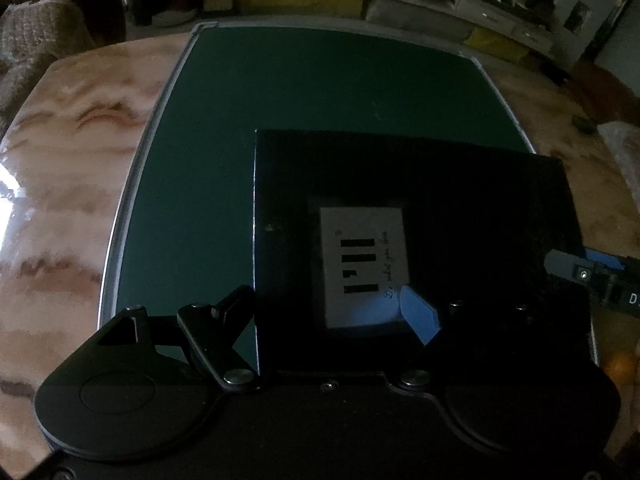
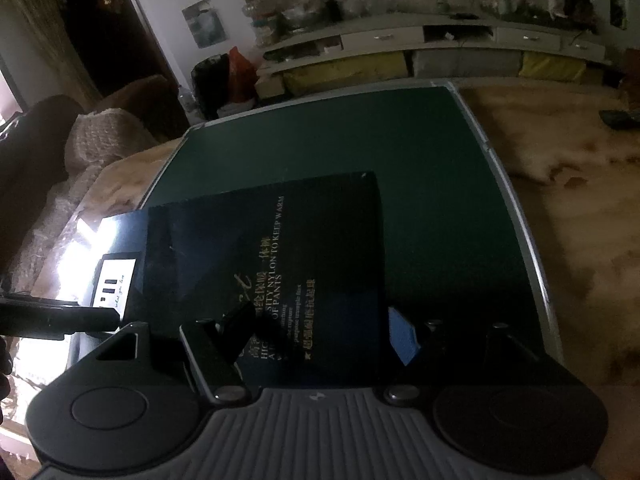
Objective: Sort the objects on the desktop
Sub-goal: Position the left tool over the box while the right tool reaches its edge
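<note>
A black flat box (image 1: pixel 460 200) hangs over the green mat (image 1: pixel 320 80). It has a white label (image 1: pixel 364 264) on one face and gold lettering (image 2: pixel 280 280) on another. My left gripper (image 1: pixel 328 312) is shut on the box. Its black finger presses the box's left edge and its blue pad (image 1: pixel 420 316) lies against the label face. My right gripper (image 2: pixel 320 332) is shut on the box (image 2: pixel 280 240) too, black finger on the left and blue pad (image 2: pixel 404 336) at the right edge. Each view shows the other gripper at the box's side (image 1: pixel 592 276) (image 2: pixel 60 316).
The green mat (image 2: pixel 420 160) has a silver rim (image 1: pixel 132 200) and lies on a marbled table (image 1: pixel 72 160). A small dark object (image 2: pixel 618 118) and a pale bag (image 1: pixel 624 148) sit on the table to the right. A sofa (image 2: pixel 100 140) and low shelves (image 2: pixel 440 52) stand beyond.
</note>
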A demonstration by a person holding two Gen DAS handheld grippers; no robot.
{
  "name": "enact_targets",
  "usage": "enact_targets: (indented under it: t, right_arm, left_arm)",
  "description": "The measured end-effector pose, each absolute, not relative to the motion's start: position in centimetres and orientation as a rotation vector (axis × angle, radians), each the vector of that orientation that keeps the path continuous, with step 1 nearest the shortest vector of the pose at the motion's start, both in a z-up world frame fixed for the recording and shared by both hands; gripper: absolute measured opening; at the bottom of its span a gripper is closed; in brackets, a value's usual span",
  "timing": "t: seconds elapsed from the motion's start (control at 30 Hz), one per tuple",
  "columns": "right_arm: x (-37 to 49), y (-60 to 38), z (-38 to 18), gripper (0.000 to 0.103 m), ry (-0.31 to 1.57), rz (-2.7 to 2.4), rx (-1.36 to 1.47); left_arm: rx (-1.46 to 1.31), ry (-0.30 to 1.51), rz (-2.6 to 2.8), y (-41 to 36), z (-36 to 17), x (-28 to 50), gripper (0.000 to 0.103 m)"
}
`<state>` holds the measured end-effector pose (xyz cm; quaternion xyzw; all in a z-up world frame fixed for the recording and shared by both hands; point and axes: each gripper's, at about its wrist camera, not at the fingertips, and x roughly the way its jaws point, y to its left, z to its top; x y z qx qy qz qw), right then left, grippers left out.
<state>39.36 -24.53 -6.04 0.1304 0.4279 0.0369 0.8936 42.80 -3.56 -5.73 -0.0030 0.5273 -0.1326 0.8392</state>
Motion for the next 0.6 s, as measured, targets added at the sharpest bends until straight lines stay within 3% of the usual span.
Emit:
enact_targets:
  t: [0.6]
  right_arm:
    - [27.6, -23.2, -1.3, 0.075, 0.902, 0.055, 0.297]
  left_arm:
    - [0.054, 1.055, -0.296, -3.2, 0.4, 29.5, 0.08]
